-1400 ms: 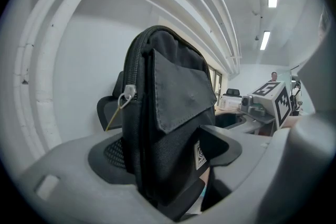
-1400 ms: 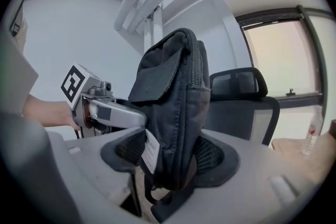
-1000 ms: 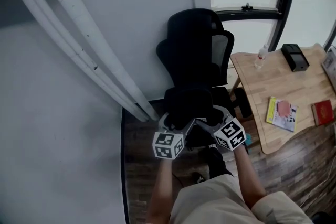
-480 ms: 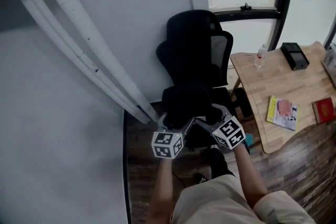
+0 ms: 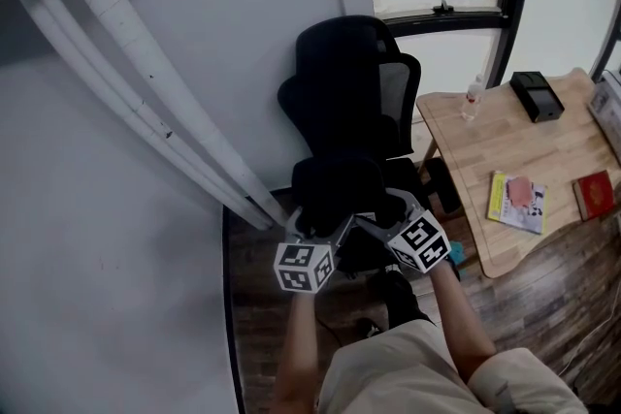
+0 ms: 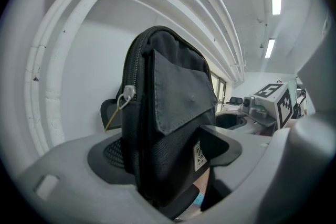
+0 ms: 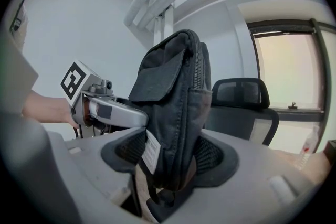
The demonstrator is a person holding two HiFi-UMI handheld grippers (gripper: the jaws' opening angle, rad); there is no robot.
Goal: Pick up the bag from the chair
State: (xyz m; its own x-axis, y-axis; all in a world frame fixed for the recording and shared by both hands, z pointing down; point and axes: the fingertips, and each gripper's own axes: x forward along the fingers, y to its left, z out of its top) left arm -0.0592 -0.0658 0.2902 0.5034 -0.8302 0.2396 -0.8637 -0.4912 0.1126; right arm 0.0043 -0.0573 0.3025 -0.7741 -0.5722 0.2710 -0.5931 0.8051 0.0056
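A black zippered bag (image 5: 335, 192) stands upright between both grippers, in front of the black office chair (image 5: 349, 87). My left gripper (image 5: 312, 226) is shut on the bag's lower left side; in the left gripper view the bag (image 6: 168, 113) fills the gap between the grey pads (image 6: 113, 157). My right gripper (image 5: 388, 210) is shut on its lower right side, and the right gripper view shows the bag (image 7: 173, 107) pinched low down, with the left gripper's marker cube (image 7: 79, 81) beyond. Whether the bag still touches the seat is hidden.
White pipes (image 5: 146, 102) run slantwise along the grey wall on the left. A wooden table (image 5: 543, 145) at the right carries a water bottle (image 5: 473, 100), a black box (image 5: 536, 95), a yellow booklet (image 5: 516, 202) and a red book (image 5: 594, 194). The floor is dark wood.
Both grippers keep the same hold on the bag. Only the head view has drifted a little, so everything sits slightly further left in the picture.
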